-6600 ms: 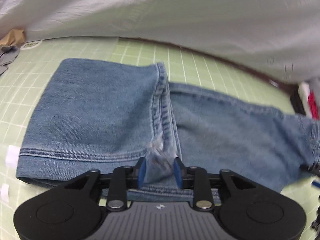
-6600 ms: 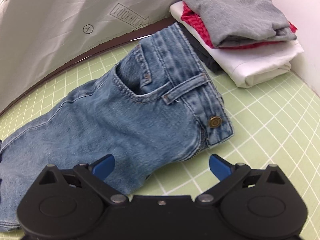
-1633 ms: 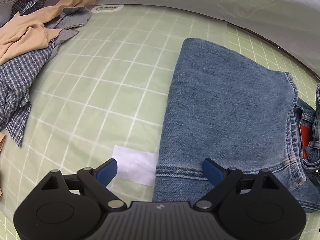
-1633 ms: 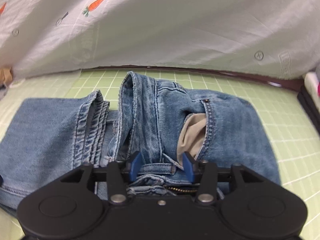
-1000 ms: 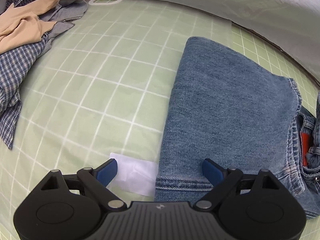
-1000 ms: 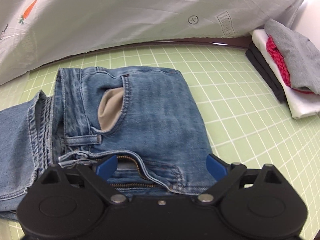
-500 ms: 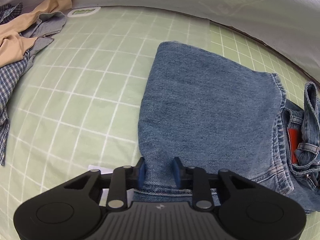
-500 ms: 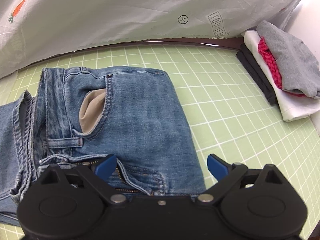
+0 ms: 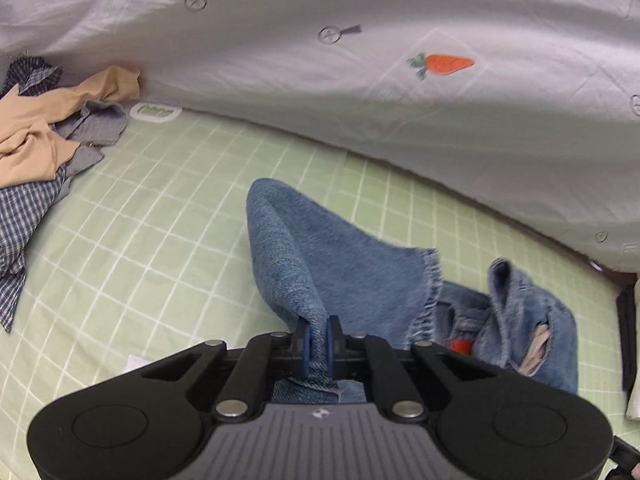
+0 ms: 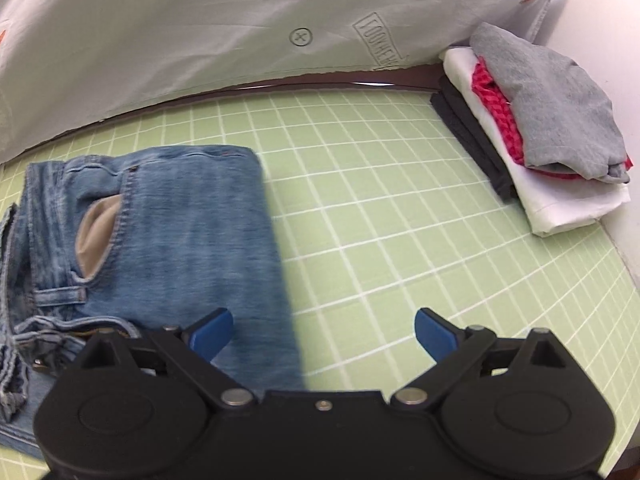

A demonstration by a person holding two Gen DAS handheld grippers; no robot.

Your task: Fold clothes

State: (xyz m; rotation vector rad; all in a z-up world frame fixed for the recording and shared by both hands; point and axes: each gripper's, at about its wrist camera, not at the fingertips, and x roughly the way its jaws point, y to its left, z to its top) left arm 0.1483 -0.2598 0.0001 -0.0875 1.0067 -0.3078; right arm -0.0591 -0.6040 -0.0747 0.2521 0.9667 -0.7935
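Jaws of the left gripper (image 9: 316, 340), wide apart 1 second ago, are now clamped on the hem end of the jeans (image 9: 340, 276) and have lifted it off the green mat (image 9: 160, 220). Right gripper (image 10: 324, 330) hangs fully open and empty above the jeans' folded edge near the waistband. Judgement: 1 further fold is starting, towards the waistband. Folded stack (image 10: 552, 128) waits at the mat's far right.

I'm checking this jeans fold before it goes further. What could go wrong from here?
The left gripper pinches only a narrow bit of the jeans, so the denim could slip out as it lifts. The right gripper is open and holds nothing down, so the folded waist part may drag or bunch. The pocket lining already pokes out and could get folded in.
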